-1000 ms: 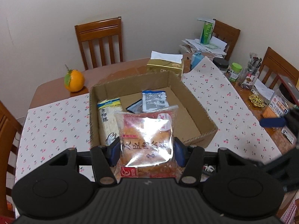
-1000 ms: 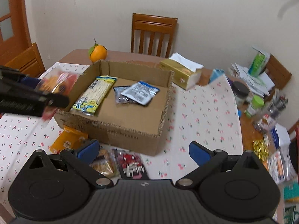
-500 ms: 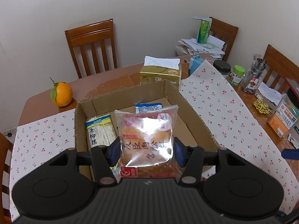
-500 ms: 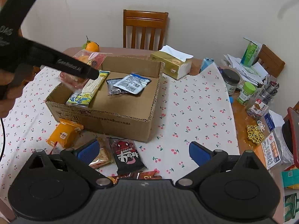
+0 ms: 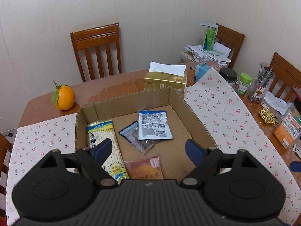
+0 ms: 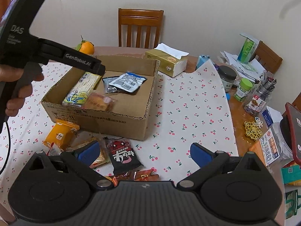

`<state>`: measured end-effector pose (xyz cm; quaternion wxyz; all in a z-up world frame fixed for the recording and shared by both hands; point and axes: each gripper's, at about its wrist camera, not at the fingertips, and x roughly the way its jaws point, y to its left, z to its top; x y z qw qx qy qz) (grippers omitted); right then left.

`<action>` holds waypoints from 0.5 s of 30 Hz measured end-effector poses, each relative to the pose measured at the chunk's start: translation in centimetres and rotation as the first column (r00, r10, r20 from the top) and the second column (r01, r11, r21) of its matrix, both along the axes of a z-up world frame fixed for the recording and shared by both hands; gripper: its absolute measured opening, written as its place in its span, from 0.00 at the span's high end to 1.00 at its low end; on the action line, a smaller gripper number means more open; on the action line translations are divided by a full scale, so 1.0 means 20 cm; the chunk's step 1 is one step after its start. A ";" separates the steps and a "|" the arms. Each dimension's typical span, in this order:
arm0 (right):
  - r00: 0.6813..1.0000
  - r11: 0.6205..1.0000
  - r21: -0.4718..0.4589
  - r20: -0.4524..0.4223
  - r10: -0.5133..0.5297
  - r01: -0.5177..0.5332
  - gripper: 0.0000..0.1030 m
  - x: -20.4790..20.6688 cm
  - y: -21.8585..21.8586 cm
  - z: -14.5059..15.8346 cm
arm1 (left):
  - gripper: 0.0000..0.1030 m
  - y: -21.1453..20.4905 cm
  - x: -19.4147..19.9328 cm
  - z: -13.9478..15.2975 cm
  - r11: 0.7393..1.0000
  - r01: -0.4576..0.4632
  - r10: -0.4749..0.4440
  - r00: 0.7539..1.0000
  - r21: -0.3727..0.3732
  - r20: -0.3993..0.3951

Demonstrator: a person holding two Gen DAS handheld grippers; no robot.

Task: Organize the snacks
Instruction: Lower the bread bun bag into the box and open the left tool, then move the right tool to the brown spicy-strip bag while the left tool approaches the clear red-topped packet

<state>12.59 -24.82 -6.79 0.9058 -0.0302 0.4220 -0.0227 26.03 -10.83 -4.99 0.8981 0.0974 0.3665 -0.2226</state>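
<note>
A cardboard box (image 5: 131,97) stands on the cherry-print cloth. My left gripper (image 5: 148,149) hangs over its near end with its jaws opening and nothing between the pads. Just below, a bread packet (image 5: 144,167) lies on the box floor beside a long yellow-and-white packet (image 5: 102,137), a blue-and-white pouch (image 5: 153,124) and a dark pouch (image 5: 135,137). My right gripper (image 6: 144,154) stands open and empty over loose snacks in front of the box (image 6: 112,120): an orange packet (image 6: 60,134), a black-and-red packet (image 6: 124,155) and small orange wrappers (image 6: 143,175).
Behind the box are an orange fruit (image 5: 64,98) and a gold tissue box (image 5: 165,81). Jars (image 6: 244,89), a pen holder (image 6: 259,98) and a pile of papers (image 5: 205,54) crowd the right side. Wooden chairs (image 5: 96,49) ring the table.
My left gripper's jaws have spread apart and the bread packet has dropped from them into the near end of the box. The right gripper has hardly moved.
</note>
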 end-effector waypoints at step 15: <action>1.000 1.000 0.004 -0.021 0.013 -0.013 0.00 -0.03 0.00 -0.10 | 0.16 0.34 -0.38 -0.11 0.993 -0.116 0.116 0.993 0.012 -0.022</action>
